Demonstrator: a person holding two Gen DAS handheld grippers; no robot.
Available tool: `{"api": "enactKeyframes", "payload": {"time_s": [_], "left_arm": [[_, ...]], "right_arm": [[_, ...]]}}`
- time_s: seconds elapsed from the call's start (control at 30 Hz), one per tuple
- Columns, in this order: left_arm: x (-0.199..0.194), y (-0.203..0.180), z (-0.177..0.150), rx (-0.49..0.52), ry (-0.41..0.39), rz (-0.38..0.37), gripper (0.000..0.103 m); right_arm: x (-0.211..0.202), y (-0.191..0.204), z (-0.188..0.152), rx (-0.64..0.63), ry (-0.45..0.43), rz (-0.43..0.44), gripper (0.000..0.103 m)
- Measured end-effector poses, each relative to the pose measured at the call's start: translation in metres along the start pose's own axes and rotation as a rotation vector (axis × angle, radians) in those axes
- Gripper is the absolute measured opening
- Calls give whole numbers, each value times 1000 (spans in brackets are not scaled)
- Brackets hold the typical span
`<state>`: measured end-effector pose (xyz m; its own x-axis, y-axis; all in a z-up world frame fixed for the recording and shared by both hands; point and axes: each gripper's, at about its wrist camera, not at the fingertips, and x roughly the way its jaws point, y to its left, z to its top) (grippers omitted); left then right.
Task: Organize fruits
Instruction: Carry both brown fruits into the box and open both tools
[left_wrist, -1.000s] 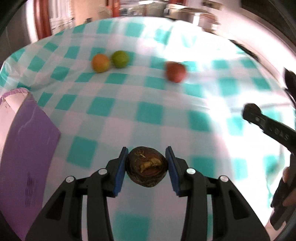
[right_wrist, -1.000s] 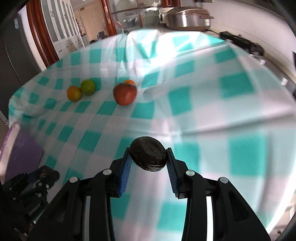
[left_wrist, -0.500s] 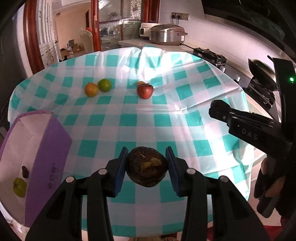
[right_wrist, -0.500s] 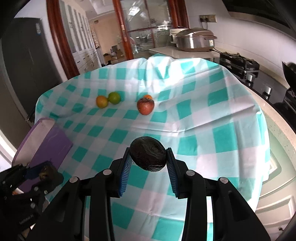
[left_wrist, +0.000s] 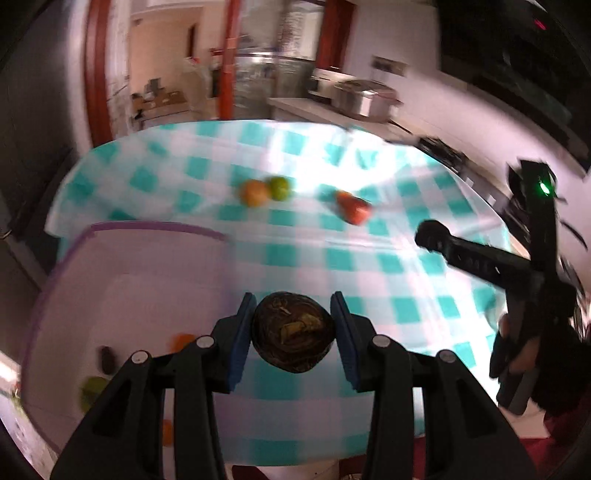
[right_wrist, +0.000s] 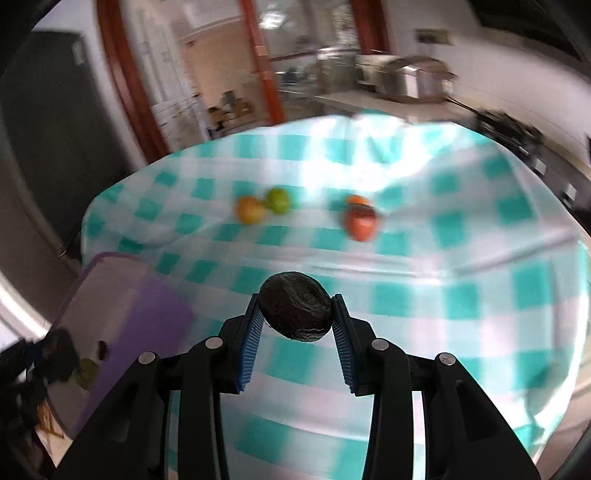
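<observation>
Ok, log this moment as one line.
left hand-held gripper: shut on dark fruit | right hand-held gripper: shut on dark wrinkled fruit | purple box: beside the table | apple: on cloth

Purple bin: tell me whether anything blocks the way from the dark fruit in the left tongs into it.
Nothing visible does. The left tongs grip the dark wrinkled round fruit just beside the open, white-lined purple bin. Its top is uncovered, with only a few small fruits lying low inside.
</observation>
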<state>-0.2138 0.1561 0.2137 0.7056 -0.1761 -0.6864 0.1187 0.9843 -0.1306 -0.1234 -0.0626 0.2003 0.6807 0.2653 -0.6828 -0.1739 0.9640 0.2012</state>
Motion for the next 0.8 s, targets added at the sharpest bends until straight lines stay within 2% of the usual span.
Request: {"api": "enactKeyframes", "payload": {"time_s": [0.13, 0.2, 0.3, 0.4, 0.63, 0.8], "left_arm": [[0, 77, 10, -37, 42, 63, 42], [3, 119, 13, -90, 67, 84, 42], [15, 170, 11, -171, 118, 100, 42], [28, 206, 2, -230, 172, 113, 42], [66, 247, -19, -288, 307, 117, 42], [91, 247, -22, -246, 377, 155, 42]], "right_arm": [[16, 93, 17, -117, -27, 84, 38], [26, 143, 23, -188, -25, 124, 38], [40, 202, 22, -308, 5, 148, 38], [59, 242, 20, -368, 54, 158, 38], [117, 290, 1, -418, 226, 131, 38], [163, 305, -11, -416, 371, 92, 38]]}}
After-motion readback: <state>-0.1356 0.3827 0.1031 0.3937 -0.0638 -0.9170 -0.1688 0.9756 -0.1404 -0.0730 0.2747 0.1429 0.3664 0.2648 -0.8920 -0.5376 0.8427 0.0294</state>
